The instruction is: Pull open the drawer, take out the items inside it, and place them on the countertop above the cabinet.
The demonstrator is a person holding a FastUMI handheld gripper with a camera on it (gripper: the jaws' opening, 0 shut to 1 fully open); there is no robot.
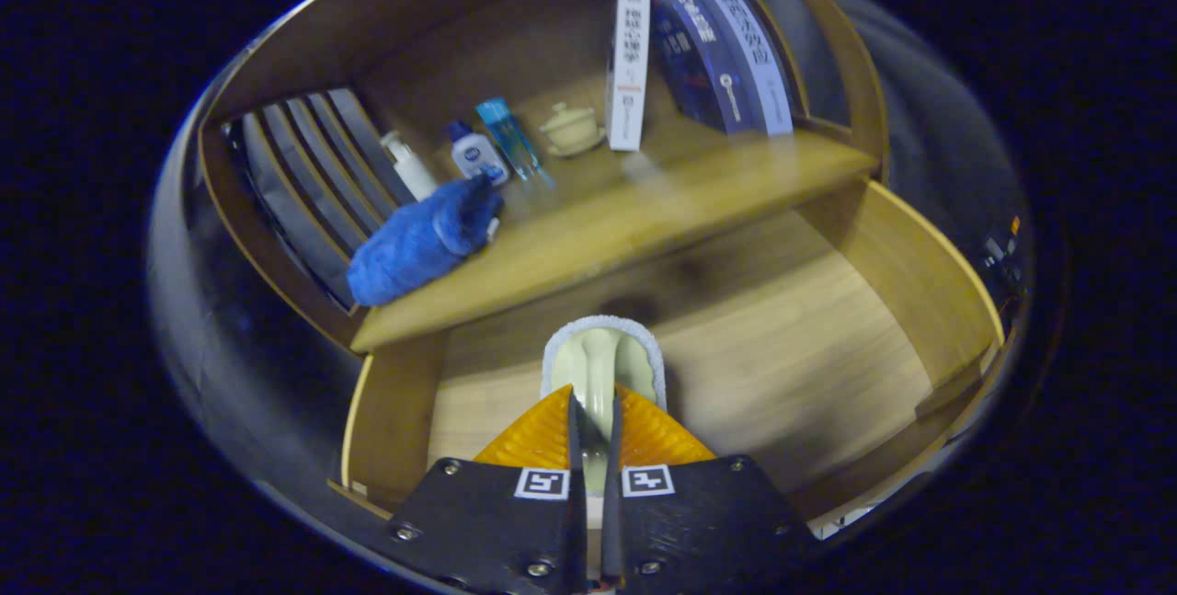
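Clamping narrow on a pale green brush with a white fuzzy edge (pixel 602 365), both fingers of the claw (pixel 594 434) pressing its handle, head jutting straight ahead beyond the tips, long axis in line with the fingers. Hanging over the open drawer (pixel 809 347), whose wooden floor is lying bare below and ahead. Facing the bench (pixel 644 218) just beyond and above the brush head, its front edge running across the path. Needing, by judgement, a lift up and forward over that edge. Noting open room straight ahead on the bench, between a blue cloth bundle (pixel 418 241) ahead-left and a white book (pixel 628 71) farther ahead. Noting small bottles (pixel 478 154) and a lidded cup (pixel 570 128) beyond the cloth, dark books (pixel 717 52) ahead-right. Watching the drawer's right wall (pixel 929 282) and the cabinet's slatted side (pixel 303 163) to the left.
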